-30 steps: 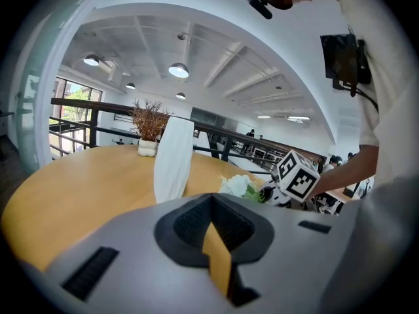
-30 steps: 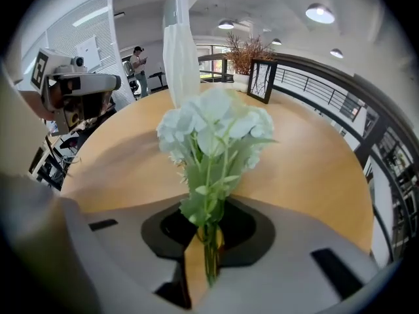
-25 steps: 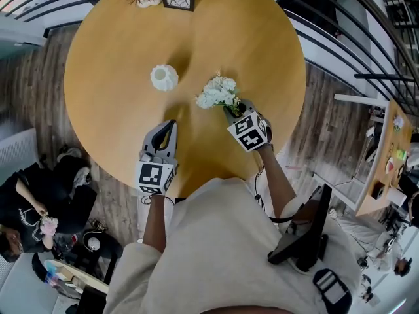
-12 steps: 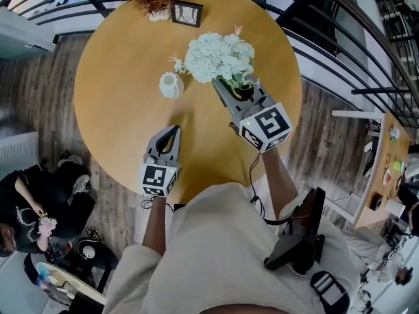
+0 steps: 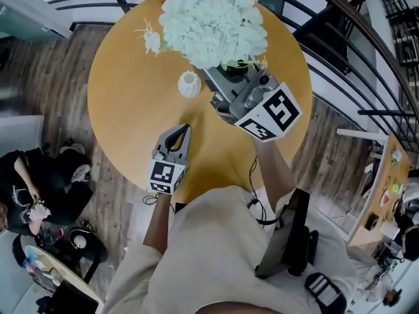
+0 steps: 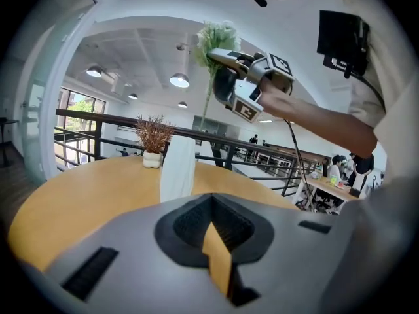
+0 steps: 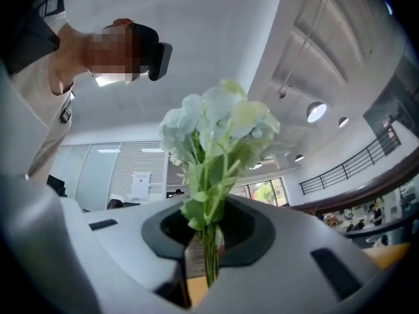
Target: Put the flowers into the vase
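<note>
right fingers (image 7: 111, 254): pinched narrow on the green stems of the flowers (image 7: 216, 123)
left fingers (image 6: 124, 247): closed together, nothing held
right gripper (image 5: 221, 78): high above the table (image 5: 124, 116), tilted upward, white blooms spreading past its tip
left gripper (image 5: 177, 131): low over the table's near side, aimed toward the vase (image 5: 189, 84)
vase: white, upright on the table, apart from both grippers, not touching the flowers
far edge: dried plant (image 6: 152, 136) in a small pot
</note>
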Motion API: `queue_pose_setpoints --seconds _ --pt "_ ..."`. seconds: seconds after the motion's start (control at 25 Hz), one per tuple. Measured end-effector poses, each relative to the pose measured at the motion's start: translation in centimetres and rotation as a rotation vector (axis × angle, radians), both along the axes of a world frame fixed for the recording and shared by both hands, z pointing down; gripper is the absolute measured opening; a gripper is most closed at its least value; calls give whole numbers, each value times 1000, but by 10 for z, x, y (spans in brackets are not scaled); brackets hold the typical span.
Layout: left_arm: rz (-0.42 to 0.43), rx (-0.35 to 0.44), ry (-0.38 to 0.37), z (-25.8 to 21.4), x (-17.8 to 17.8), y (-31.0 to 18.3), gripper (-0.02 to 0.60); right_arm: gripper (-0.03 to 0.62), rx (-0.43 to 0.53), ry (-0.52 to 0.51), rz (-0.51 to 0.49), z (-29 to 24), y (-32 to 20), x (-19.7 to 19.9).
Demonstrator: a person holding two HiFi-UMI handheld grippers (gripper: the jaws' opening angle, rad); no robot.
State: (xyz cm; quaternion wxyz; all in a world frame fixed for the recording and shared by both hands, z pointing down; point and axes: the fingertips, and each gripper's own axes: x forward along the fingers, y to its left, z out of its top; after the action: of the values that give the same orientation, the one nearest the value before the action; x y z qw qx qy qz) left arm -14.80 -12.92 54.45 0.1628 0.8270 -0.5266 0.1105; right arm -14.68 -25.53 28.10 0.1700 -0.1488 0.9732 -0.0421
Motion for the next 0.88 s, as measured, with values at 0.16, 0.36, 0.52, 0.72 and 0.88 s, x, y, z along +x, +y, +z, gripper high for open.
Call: queue_pose_setpoints --seconds 0.16,0.36,0.52,0.72,0.88 --pt "-22 -10 -5 1 -5 4 6 74 -1 -44 -41 -3 -1 -14" --pt "-50 -27 -8 2 -19 12 6 75 2 -3 -45 21 -1 -31" --pt "-71 -43 -7 5 -27 15 6 75 -33 -2 -71 45 2 -32" --pt "-56 -65 -2 11 -25 21 6 77 -88 -38 -63 71 7 -23" --pt "-51 -75 -2 12 -26 23 6 115 -105 20 -42 97 9 -24"
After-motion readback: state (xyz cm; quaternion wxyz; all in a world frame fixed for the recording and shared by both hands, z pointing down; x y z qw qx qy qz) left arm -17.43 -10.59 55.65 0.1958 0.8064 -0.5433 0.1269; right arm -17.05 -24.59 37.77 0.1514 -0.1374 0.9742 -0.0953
